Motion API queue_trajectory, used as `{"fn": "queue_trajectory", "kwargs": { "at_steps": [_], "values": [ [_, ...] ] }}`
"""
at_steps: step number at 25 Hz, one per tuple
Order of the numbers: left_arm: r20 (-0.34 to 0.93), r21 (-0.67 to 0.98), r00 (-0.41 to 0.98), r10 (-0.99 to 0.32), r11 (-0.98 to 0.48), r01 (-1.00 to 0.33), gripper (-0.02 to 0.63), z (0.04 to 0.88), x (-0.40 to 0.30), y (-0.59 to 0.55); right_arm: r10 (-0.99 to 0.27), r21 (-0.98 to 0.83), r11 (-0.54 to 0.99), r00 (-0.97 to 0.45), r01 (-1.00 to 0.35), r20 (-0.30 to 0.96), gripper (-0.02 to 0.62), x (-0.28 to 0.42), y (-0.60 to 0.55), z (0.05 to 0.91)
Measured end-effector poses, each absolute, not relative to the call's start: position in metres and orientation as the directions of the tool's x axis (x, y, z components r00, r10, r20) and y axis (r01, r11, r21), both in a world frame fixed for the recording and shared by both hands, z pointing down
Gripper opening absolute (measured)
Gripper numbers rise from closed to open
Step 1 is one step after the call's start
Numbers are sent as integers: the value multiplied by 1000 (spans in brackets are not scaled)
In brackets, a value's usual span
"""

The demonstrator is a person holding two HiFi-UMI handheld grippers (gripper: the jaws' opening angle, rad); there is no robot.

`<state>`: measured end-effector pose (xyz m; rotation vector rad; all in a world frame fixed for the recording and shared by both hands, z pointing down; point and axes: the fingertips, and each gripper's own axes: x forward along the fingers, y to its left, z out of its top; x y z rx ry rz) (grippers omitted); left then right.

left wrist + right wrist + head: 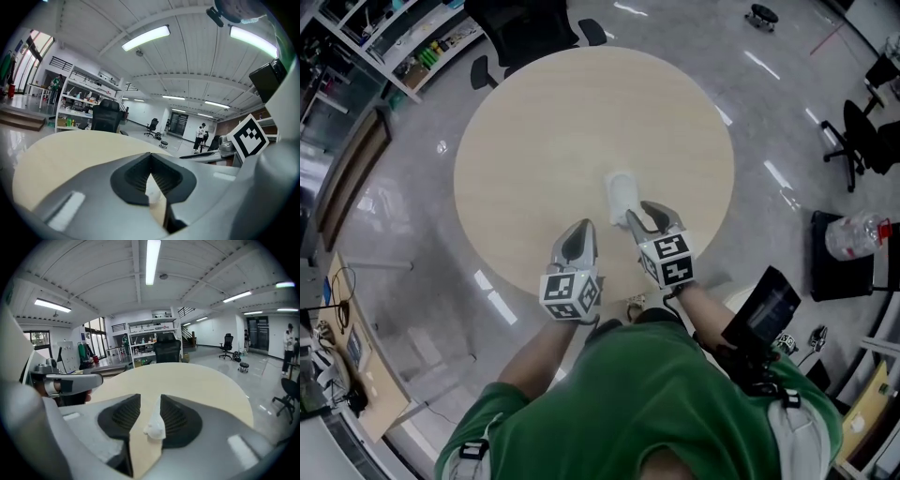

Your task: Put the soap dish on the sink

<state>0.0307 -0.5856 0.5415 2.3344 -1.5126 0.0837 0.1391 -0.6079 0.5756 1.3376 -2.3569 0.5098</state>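
– Soap dish (622, 190), where have you got it?
– Lying on the round table (534, 131), a little near and right of the middle, just beyond the tips of my right gripper (643, 217). From the head camera it's a small white oblong with rounded corners. I can't make out its rim or what it's made of.
– And looking along the jaws?
– The right gripper view gives me only a white sliver with a lumpy near end, seen in the gap. Tabletop shows between it and the left pad. Against the right pad I can't tell touching from just beside. The jaws stand wide, ribbed dark pads in grey shells, gripping nothing.
– Left side?
– Left gripper (584, 227) sits near and left of the dish, apart from it, tips pinched together with nothing between them. A pale patch shows low in its slot, too blurred to name.
– Surface?
– Smooth, pale, wood-look top, matte, with a clean circular edge. There's open tabletop far and left of the dish. A black office chair (525, 28) stands at the far edge, with glossy grey floor (769, 122) all round.
– Anything cut off?
– My own green shirt (647, 394) covers the table's near edge. The black-and-white marker cubes (667, 260) ride on the near end of each gripper.
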Motion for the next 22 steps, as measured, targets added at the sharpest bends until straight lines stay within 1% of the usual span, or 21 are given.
{"fn": "queue_trajectory", "kwargs": {
  "at_steps": [7, 15, 22],
  "values": [
    [191, 260, 437, -879, -385, -886, 6, 521, 17, -544, -758, -102, 495, -486, -863, 435, 121, 120, -564, 547],
    [140, 258, 449, -882, -405, -877, 6, 496, 1, -497, -796, -69, 496, -485, -866, 363, 11, 98, -512, 511],
    [73, 244, 494, -866, -465, -851, 6, 469, -2, -451, -823, -62, 479, -473, -875, 316, 3, 86, -457, 485]
  ]
}}
